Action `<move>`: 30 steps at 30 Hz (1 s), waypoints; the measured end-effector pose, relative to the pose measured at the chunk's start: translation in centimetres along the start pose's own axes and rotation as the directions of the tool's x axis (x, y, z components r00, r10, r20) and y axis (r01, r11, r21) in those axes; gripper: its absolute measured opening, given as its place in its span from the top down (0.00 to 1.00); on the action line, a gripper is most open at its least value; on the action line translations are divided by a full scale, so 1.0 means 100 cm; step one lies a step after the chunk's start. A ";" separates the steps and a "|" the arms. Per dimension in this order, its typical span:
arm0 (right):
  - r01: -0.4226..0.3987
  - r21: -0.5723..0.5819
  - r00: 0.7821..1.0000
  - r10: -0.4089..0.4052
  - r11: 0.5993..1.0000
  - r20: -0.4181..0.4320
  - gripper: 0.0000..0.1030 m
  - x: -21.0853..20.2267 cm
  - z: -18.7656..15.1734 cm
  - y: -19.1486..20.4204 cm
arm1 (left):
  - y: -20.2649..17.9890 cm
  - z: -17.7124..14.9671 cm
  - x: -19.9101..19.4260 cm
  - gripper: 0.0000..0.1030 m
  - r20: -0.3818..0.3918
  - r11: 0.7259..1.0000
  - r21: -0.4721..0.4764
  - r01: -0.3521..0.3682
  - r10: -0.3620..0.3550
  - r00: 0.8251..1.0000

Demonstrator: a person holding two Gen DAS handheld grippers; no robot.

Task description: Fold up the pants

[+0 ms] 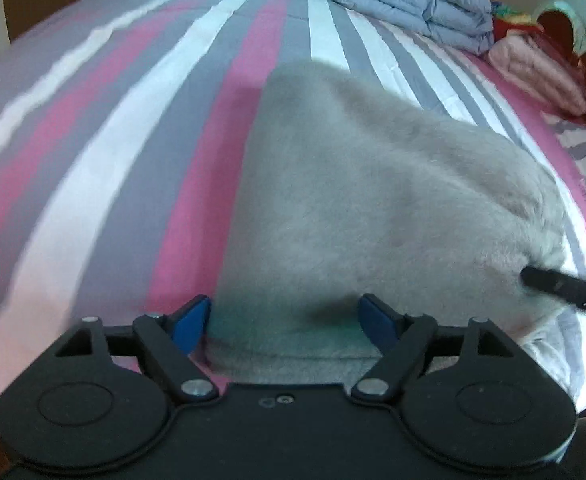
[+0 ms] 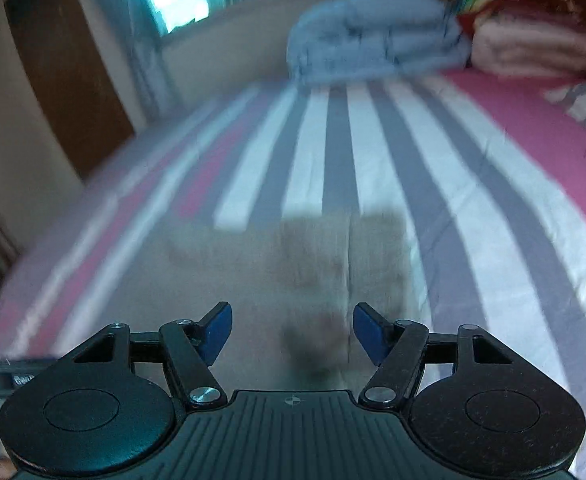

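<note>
Grey fleecy pants (image 1: pixel 373 200) lie folded in a thick bundle on the striped bed. My left gripper (image 1: pixel 283 322) is open, its blue pads either side of the bundle's near edge, holding nothing. A black finger of the right gripper (image 1: pixel 565 286) shows at the bundle's right end. In the blurred right wrist view the pants (image 2: pixel 313 264) lie just ahead of and below my right gripper (image 2: pixel 291 330), which is open and empty.
The bed sheet (image 1: pixel 133 140) has pink, grey and white stripes. A folded blue-grey quilt (image 1: pixel 409 0) and a folded pink blanket (image 1: pixel 541 68) sit at the far end by a red headboard. A brown door (image 2: pixel 65 72) and a window stand to the left.
</note>
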State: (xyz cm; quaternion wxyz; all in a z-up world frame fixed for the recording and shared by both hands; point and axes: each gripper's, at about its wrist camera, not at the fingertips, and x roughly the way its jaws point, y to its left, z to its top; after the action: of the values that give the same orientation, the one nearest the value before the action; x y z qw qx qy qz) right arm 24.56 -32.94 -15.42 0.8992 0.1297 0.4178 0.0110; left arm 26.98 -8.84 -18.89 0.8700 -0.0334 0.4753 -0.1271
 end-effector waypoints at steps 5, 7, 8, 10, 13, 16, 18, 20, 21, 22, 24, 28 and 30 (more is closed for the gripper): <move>0.012 0.020 1.000 -0.012 1.000 -0.015 0.58 0.003 -0.014 -0.022 | 0.003 0.011 -0.011 0.31 -0.001 1.000 -0.021 0.017 -0.017 1.000; -0.004 0.023 1.000 0.004 1.000 0.002 0.57 -0.007 -0.005 -0.020 | 0.005 0.023 -0.023 0.29 0.041 0.999 -0.034 0.032 -0.030 0.999; -0.023 0.032 0.999 0.022 0.999 0.031 0.57 -0.017 0.000 -0.019 | 0.006 0.031 -0.027 0.29 0.060 0.999 -0.032 0.032 -0.030 0.998; -0.049 0.016 0.995 0.048 0.999 0.083 0.57 -0.028 0.013 -0.012 | 0.002 0.050 -0.026 0.30 0.069 0.999 -0.014 0.046 -0.045 0.997; -0.063 -0.027 0.995 0.065 0.998 0.082 0.57 -0.015 0.038 0.007 | -0.004 0.073 -0.012 0.47 0.064 0.998 -0.001 0.067 -0.067 0.996; -0.078 0.006 0.995 0.078 0.997 0.064 0.57 0.009 0.061 0.009 | -0.011 0.093 0.014 0.78 0.038 0.996 0.032 0.082 -0.083 0.996; -0.064 0.014 0.997 0.063 0.998 0.052 0.57 0.021 0.067 0.008 | -0.018 0.105 0.031 0.85 0.034 0.995 0.069 0.068 -0.071 0.997; -0.063 0.001 0.998 0.063 0.998 0.027 0.57 0.035 0.072 0.009 | -0.023 0.119 0.050 0.84 0.027 0.993 0.102 0.060 -0.063 0.998; -0.061 -0.008 0.998 0.061 0.998 0.018 0.57 0.041 0.072 0.010 | -0.025 0.124 0.058 0.84 0.021 0.994 0.099 0.053 -0.056 0.998; -0.054 -0.018 0.998 0.054 0.998 0.018 0.57 0.047 0.073 0.011 | -0.024 0.129 0.066 0.84 0.015 0.995 0.088 0.051 -0.053 0.998; -0.033 -0.033 0.999 0.033 0.999 0.012 0.57 0.062 0.075 0.008 | -0.018 0.137 0.080 0.84 0.016 0.997 0.061 0.040 -0.041 0.999; 0.050 -0.031 0.999 -0.050 0.998 -0.014 0.82 0.091 0.074 -0.012 | -0.001 0.145 0.089 0.93 0.036 0.996 -0.072 0.058 -0.056 0.998; 0.038 0.003 0.999 -0.038 0.999 -0.009 0.85 0.092 0.075 -0.022 | 0.006 0.142 0.075 0.92 0.115 0.994 -0.109 0.014 -0.001 0.993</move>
State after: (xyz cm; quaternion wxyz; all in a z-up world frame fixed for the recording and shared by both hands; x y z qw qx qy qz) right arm 35.99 -35.53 -18.19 0.8972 0.1229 0.4241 -0.0061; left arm 42.82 -11.08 -17.40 0.8921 -0.0902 0.4308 -0.1020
